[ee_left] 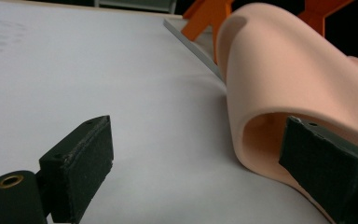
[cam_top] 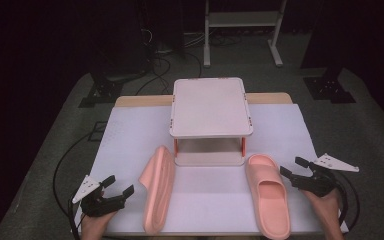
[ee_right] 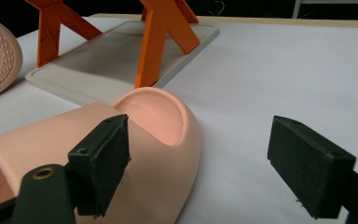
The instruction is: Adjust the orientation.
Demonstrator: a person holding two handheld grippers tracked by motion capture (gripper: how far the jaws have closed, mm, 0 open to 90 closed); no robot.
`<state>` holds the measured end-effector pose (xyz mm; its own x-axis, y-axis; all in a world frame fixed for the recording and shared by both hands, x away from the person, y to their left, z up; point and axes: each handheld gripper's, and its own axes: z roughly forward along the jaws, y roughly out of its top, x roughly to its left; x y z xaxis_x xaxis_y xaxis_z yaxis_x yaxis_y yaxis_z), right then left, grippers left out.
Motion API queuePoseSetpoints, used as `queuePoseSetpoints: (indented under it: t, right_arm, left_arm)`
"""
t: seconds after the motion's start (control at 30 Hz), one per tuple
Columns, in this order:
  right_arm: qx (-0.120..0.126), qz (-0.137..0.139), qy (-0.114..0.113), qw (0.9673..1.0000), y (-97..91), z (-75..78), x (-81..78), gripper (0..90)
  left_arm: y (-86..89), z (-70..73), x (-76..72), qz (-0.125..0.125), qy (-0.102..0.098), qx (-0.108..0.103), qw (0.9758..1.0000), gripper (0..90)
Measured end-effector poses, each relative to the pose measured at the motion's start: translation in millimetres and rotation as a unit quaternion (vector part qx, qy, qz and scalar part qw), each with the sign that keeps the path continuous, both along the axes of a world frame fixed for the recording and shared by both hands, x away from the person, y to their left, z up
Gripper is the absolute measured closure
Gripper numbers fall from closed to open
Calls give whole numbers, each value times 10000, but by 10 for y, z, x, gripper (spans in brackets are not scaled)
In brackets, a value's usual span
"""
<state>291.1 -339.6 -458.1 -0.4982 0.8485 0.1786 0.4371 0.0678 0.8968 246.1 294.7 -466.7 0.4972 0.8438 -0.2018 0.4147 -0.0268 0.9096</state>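
While both jaws gape empty, left gripper point(cam_top: 114, 192) and right gripper point(cam_top: 294, 171) flank the slippers point(cam_top: 271, 192)

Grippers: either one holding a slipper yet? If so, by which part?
Nothing is held. The left gripper is open beside the slipper lying on its side; the right gripper is open next to the upright slipper, jaws apart, not clamped on it.

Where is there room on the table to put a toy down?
Bare patches: between the two slippers, the left slipper and the right slipper, and on top of the little rack. The table's left side is bare too. It's crowded near each gripper.
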Motion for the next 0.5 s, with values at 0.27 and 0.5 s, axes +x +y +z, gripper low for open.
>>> queuePoseSetpoints:
  t: [0.27, 0.5]
  right_arm:
    - [0, 13, 12, 10000, 10, 1, -3, 203]
    - [-2, 31, 8, 10000, 13, -1, -1, 203]
  left_arm:
    - [-80, -2, 19, -173, 66, 113, 9998, 132]
    - [-129, -25, 68, -296, 348, 257, 9986, 213]
